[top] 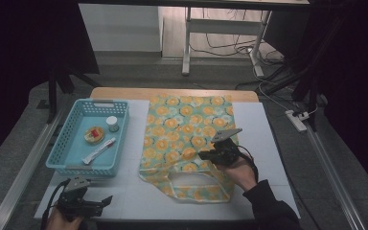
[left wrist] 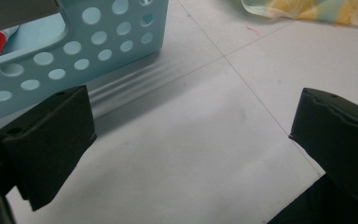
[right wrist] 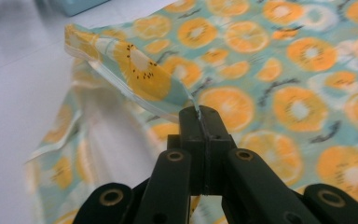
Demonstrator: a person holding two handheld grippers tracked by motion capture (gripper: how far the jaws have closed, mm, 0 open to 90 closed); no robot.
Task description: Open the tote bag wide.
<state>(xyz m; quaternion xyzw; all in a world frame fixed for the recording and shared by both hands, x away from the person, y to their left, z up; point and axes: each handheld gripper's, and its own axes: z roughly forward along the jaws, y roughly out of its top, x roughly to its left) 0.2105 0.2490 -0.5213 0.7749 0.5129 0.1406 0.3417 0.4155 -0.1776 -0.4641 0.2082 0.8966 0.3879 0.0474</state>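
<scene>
A cloth bag [top: 187, 134] printed with orange and kiwi slices lies flat on the white table; its handles point toward the near edge. My right gripper [top: 206, 155] is over the bag's near right part, shut on the upper edge of its mouth. In the right gripper view the jaws [right wrist: 200, 114] pinch that hem, and the bag [right wrist: 270, 60] layer is raised into a fold to the left. My left gripper [top: 106, 201] rests at the table's near left corner, open with nothing between its fingers [left wrist: 51, 140]. The bag's corner [left wrist: 307, 9] lies far ahead of it.
A light blue perforated basket [top: 76, 163] stands at the table's left, just ahead of my left gripper [left wrist: 191, 121]. It holds a small white-lidded jar [top: 112, 123], a round yellow and red item [top: 94, 134] and a white tube [top: 98, 151]. Bare white table lies between basket [left wrist: 74, 46] and bag.
</scene>
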